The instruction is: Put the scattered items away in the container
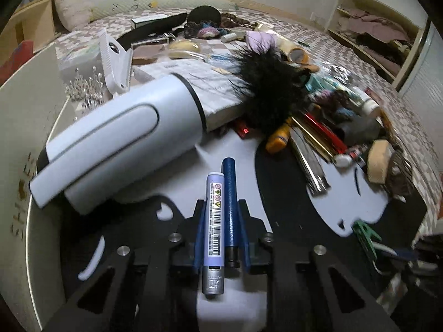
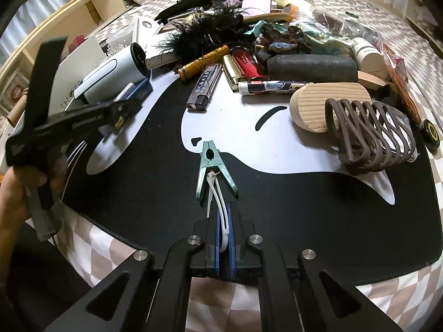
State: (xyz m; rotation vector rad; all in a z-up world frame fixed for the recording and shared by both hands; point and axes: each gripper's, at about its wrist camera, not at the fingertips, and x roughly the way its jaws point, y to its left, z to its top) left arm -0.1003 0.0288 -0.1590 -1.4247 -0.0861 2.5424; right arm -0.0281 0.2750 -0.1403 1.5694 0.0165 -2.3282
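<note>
My left gripper (image 1: pixel 221 215) is shut on two slim sticks side by side: a lilac marker (image 1: pixel 213 221) with a barcode label and silver end, and a dark blue pen (image 1: pixel 230 202). They hang over the black-and-white mat (image 1: pixel 290 193), beside a white handheld appliance (image 1: pixel 119 144). My right gripper (image 2: pixel 223 221) is shut on a white zip tie (image 2: pixel 218 202) looped through a green clothes peg (image 2: pixel 211 163) that lies on the mat (image 2: pixel 277 193). In the right wrist view a hand (image 2: pixel 16 191) holds the left gripper (image 2: pixel 138 90) at the left.
A white box (image 1: pixel 16 166) with gold lettering stands at the left edge. Lighters (image 2: pixel 243 66), a black feather tuft (image 1: pixel 271 88), a wooden block (image 2: pixel 326 102), a brown wire clip (image 2: pixel 371 132) and other clutter crowd the mat's far side. The mat lies on a checked bedspread (image 2: pixel 105 249).
</note>
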